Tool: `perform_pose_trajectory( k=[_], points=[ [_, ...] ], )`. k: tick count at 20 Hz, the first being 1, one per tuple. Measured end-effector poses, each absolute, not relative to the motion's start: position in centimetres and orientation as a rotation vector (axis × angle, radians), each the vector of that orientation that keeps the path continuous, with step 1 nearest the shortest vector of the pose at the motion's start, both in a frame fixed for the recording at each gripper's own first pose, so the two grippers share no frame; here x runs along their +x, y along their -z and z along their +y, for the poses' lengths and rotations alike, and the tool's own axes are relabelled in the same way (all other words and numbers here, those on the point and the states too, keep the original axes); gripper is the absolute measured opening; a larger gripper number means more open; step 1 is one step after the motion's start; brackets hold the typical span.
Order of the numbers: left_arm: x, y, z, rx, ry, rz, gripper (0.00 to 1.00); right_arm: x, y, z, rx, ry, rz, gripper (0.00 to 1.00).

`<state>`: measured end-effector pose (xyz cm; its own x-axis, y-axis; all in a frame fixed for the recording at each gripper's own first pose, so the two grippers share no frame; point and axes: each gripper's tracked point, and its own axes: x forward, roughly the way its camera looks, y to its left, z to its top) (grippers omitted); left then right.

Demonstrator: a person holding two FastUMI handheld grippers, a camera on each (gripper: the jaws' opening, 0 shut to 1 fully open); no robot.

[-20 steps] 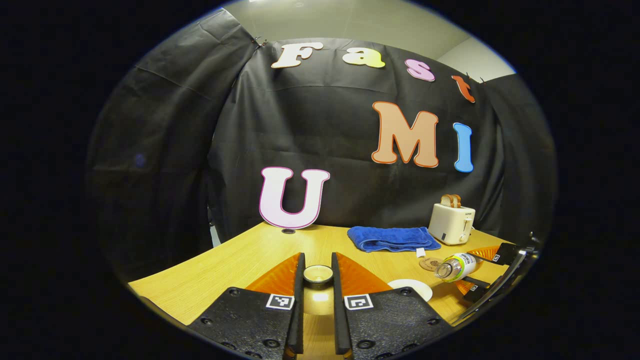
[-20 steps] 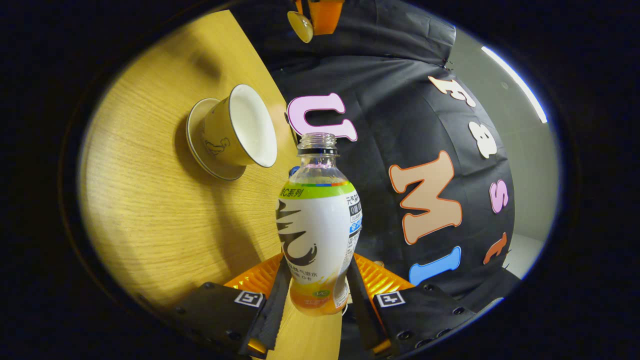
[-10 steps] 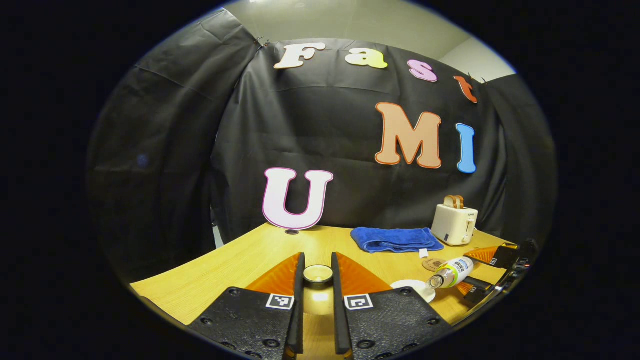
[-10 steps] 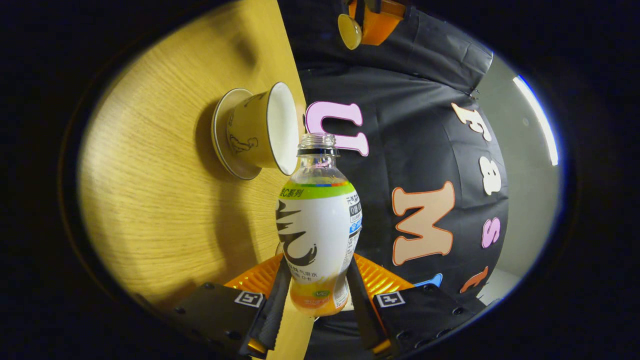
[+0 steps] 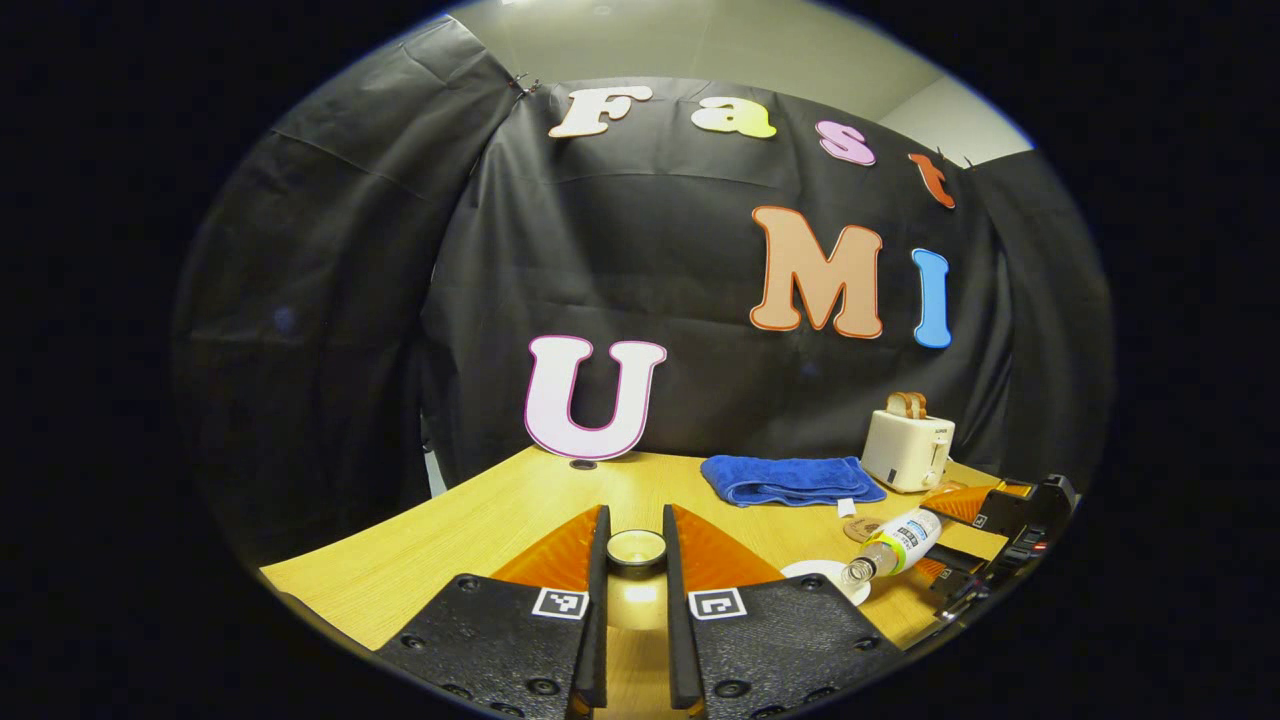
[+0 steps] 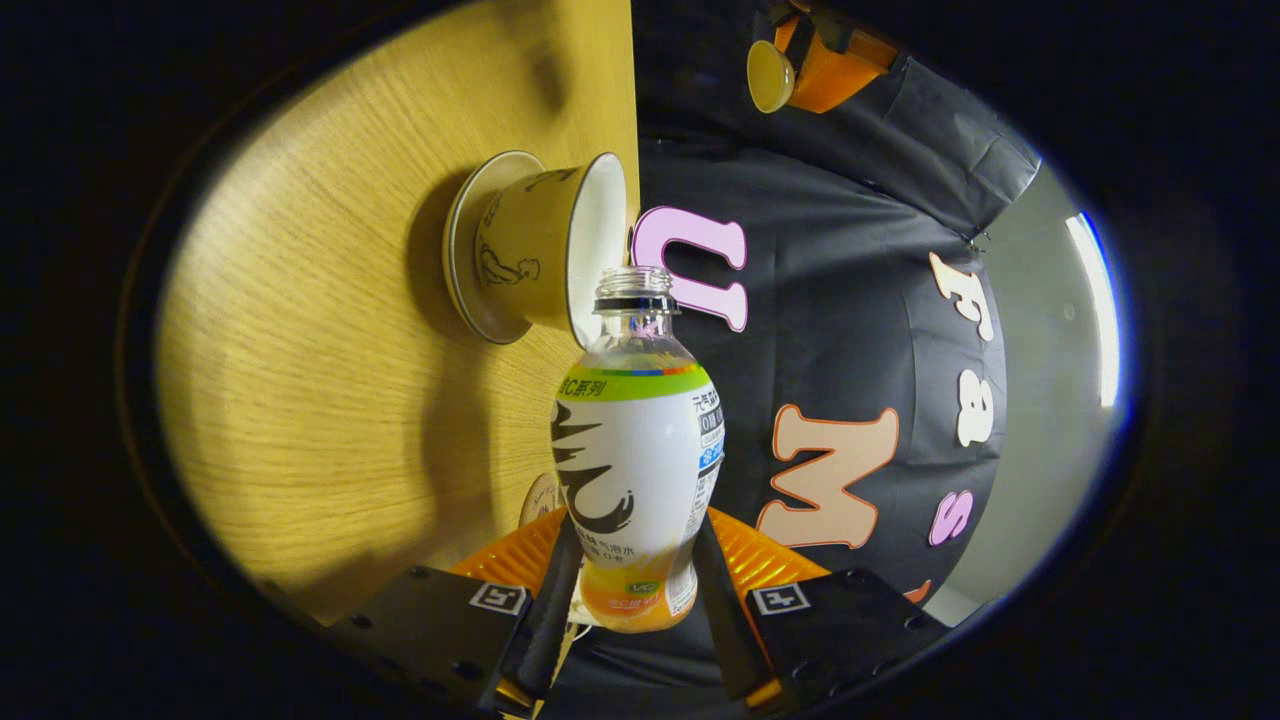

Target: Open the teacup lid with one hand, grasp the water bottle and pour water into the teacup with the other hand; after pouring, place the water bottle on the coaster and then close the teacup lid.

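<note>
Right gripper view: right hand-held gripper (image 6: pixel 630 590) clamps the uncapped water bottle (image 6: pixel 637 440), tipped mouth-first at the teacup (image 6: pixel 545 250) rim for pouring, while the left hand-held gripper (image 5: pixel 635 560) pinches the teacup lid (image 5: pixel 636 548) clear, left of the cup.

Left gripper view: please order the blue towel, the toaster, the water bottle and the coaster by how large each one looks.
1. blue towel
2. toaster
3. water bottle
4. coaster, partly hidden by the bottle

This is apparent size only; the toaster stands farther back, so the true order is unsure.
</note>
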<state>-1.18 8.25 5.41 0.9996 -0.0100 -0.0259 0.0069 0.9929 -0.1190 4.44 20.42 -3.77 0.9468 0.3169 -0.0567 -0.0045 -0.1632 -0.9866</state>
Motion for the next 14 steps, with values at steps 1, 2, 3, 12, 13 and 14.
perform_pose_trajectory(
  k=[1, 2, 3, 12, 13, 14],
  points=[
    [-1.19, -5.34, 8.21, -0.121, 0.010, 0.029, 0.22, 4.55, 3.69, 20.40, -1.728, -0.285, -0.236, 0.67],
    [-1.18, -5.29, 8.20, -0.122, 0.011, 0.030, 0.22, 4.56, 3.62, 20.52, -1.737, -0.284, -0.242, 0.66],
    [-1.13, -5.33, 8.22, -0.122, 0.011, 0.030, 0.22, 4.55, 3.58, 20.49, -1.747, -0.281, -0.247, 0.66],
    [-1.20, -5.34, 8.11, -0.125, 0.012, 0.029, 0.21, 4.32, 3.28, 20.86, -1.855, -0.260, -0.297, 0.66],
    [-1.20, -5.36, 8.12, -0.124, 0.012, 0.030, 0.22, 4.42, 3.20, 20.84, -1.864, -0.257, -0.301, 0.66],
    [-1.25, -5.42, 8.09, -0.124, 0.013, 0.029, 0.21, 4.43, 3.15, 20.88, -1.877, -0.252, -0.307, 0.66]
  ],
)
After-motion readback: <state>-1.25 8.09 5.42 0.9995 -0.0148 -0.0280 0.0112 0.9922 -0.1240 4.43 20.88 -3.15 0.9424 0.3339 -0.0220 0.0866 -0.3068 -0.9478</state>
